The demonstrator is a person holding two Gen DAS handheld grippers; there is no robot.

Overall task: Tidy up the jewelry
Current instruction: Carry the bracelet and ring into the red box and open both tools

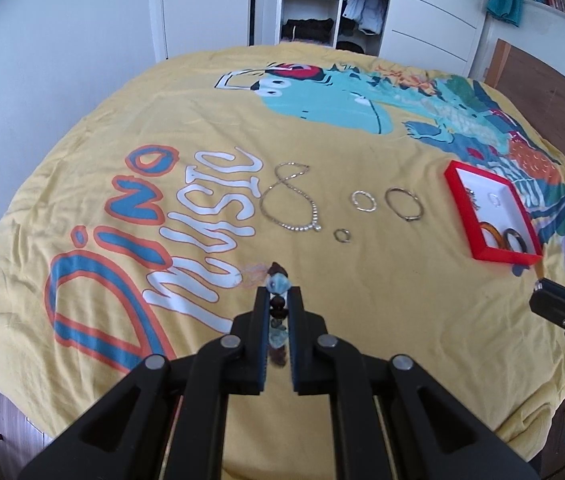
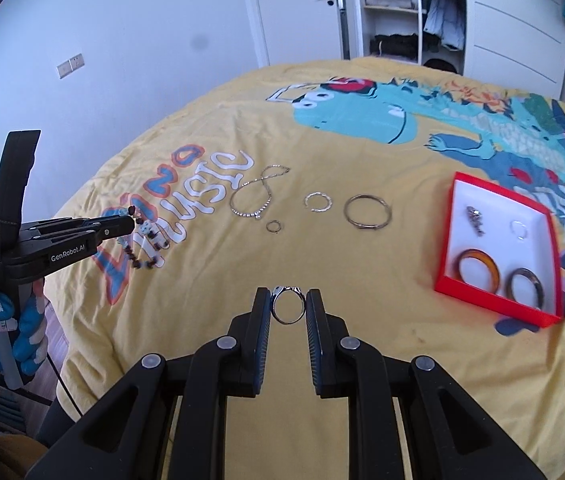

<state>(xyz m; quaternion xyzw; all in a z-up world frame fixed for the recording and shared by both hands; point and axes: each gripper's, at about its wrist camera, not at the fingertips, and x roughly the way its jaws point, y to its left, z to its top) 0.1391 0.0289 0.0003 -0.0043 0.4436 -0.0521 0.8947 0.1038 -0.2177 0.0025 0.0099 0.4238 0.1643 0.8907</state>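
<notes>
Gripping a silver ring [image 2: 288, 305] upright between the tips of my right claw [image 2: 288, 306], I hold it by its outer edges so the band stays in sight and can drop flat when I let go. My left claw [image 1: 277, 300] is pinched shut on a beaded bracelet [image 1: 278, 310]; from the right wrist view its loop [image 2: 144, 246] hangs free below the tips, clear of the bed [image 1: 362, 340], which keeps it from snagging the cover. Both pieces are lifted, I judge, to go into the red box [image 2: 494, 298] at my right, where two dark bangles [image 2: 478, 270], a small clear ring and a small silver piece already lie. On the yellow cover a chain necklace [image 1: 290, 200], a thin bracelet [image 1: 404, 204], a smaller hoop [image 1: 363, 201] and a tiny ring [image 1: 341, 235] wait in a loose row, near one another but apart. My right claw points forward, level and above the bed, left of the box; my left is held out at the side, its tips aimed toward the row.
</notes>
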